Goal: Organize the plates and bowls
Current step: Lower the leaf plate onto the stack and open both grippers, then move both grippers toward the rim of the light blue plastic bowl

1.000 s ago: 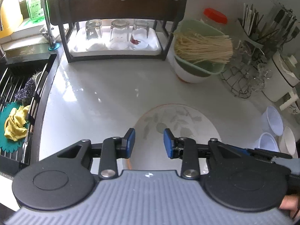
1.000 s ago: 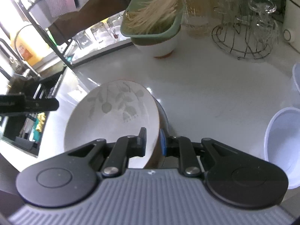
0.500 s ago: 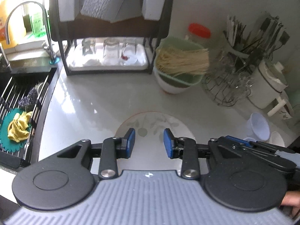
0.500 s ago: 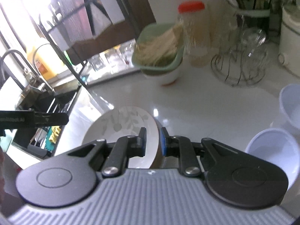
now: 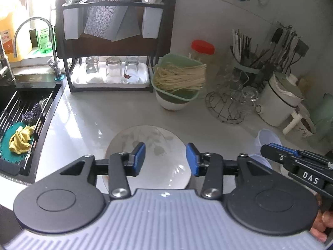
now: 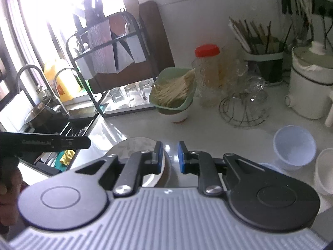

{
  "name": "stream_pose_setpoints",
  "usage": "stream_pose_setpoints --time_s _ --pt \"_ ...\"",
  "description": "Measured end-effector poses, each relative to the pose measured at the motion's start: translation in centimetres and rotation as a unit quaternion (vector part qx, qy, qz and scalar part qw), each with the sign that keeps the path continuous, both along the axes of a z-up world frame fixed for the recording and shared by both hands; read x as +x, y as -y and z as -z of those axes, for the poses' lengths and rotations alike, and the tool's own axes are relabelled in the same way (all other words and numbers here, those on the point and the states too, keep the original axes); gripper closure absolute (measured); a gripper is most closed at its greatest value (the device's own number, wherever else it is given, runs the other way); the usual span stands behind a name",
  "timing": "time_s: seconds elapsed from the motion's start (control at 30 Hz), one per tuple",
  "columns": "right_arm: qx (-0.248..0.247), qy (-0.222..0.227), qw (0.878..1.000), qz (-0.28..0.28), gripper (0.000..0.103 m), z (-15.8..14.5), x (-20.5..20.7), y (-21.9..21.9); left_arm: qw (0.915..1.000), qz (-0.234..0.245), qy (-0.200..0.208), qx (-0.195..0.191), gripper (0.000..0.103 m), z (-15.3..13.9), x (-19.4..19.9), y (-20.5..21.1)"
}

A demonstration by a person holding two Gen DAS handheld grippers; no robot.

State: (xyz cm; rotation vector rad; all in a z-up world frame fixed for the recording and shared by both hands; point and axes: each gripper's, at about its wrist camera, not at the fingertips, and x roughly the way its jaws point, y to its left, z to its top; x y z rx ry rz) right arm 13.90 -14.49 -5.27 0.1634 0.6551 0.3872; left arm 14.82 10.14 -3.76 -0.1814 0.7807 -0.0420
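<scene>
A white plate with a grey leaf pattern (image 5: 154, 143) lies flat on the white counter (image 5: 100, 112), seen also in the right wrist view (image 6: 133, 145). My left gripper (image 5: 165, 159) is open and empty, raised above the plate's near side. My right gripper (image 6: 169, 156) is open and empty, above the plate's right rim; it shows at the right of the left wrist view (image 5: 291, 162). Pale blue and white bowls (image 6: 294, 146) stand at the right. A white bowl holds a green basket of noodles (image 5: 177, 83).
A sink (image 5: 18, 120) with a yellow cloth is at the left. A black dish rack (image 5: 110, 41) with upturned glasses stands at the back. A wire glass stand (image 5: 229, 104), a white pot (image 5: 278, 102) and a utensil holder (image 5: 249, 62) crowd the right.
My right gripper let go of the plate, opened and lifted; the plate now lies flat. My left gripper opened wider and both pulled up and back.
</scene>
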Motion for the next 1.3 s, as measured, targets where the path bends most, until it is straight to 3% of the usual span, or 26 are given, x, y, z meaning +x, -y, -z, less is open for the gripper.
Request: stream_pose_setpoints --time_s 0.37,0.53,0.6,0.67,1.3 --pt "-0.003 0.025 1.0 0.018 0.082 -0.4 -4.2 3.2 0.9998 -0.008 0.016 -0.006 0.044 -0.3 -4.4 2.8" --pt "-0.004 0.032 0.999 0.031 0.052 -0.4 -4.8 4.2 0.9997 -0.01 0.022 -0.006 0.036 -0.7 -5.1 3.1" --pt "-0.003 0.038 0.999 0.035 0.024 -0.6 -4.9 4.6 0.9996 -0.011 0.025 -0.006 0.031 -0.8 -5.2 3.3" --pt "-0.003 0.042 0.998 0.046 0.017 -0.6 -5.2 4.9 0.9996 -0.011 0.025 -0.007 0.028 -0.9 -5.3 3.6" --pt "0.006 0.016 0.995 0.093 0.017 1.5 -5.9 6.8 0.9985 0.053 0.013 0.009 0.028 0.6 -3.8 6.9"
